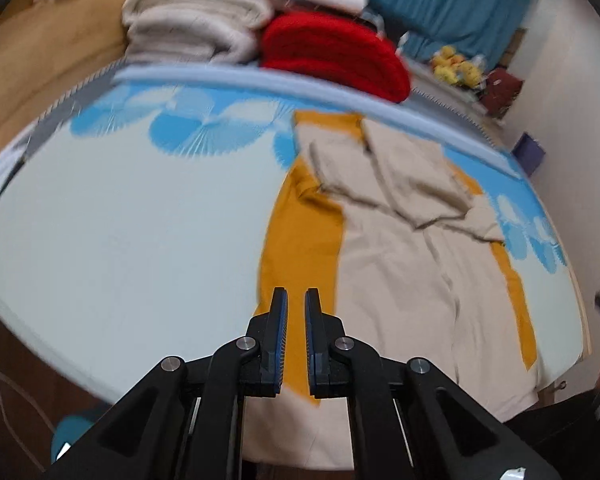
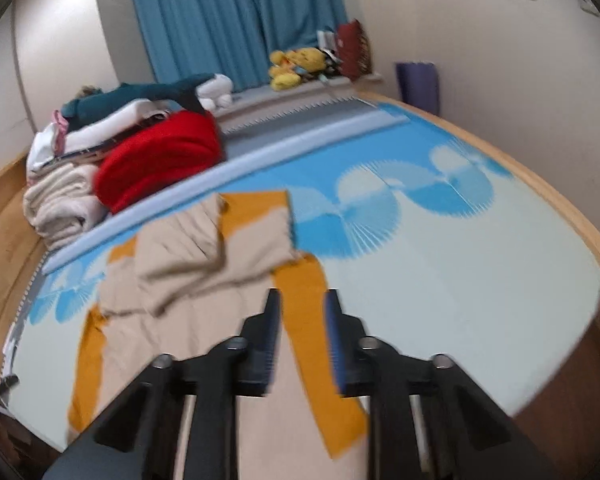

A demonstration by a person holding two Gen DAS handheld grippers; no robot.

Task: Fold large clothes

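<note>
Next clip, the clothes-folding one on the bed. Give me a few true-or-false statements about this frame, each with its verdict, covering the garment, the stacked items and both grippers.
1. The beige and mustard garment lies on the blue and white bed sheet. True.
2. The left gripper is clamped on the garment. False: nothing is between its nearly shut jaws, and it hangs above the fabric.
3. A red folded item sits beside a stack of cream folded textiles. True.
4. The curtains are red. False: they are teal blue.
5. The right gripper holds a fold of cloth. False: its jaws stand apart with nothing between them.
</note>
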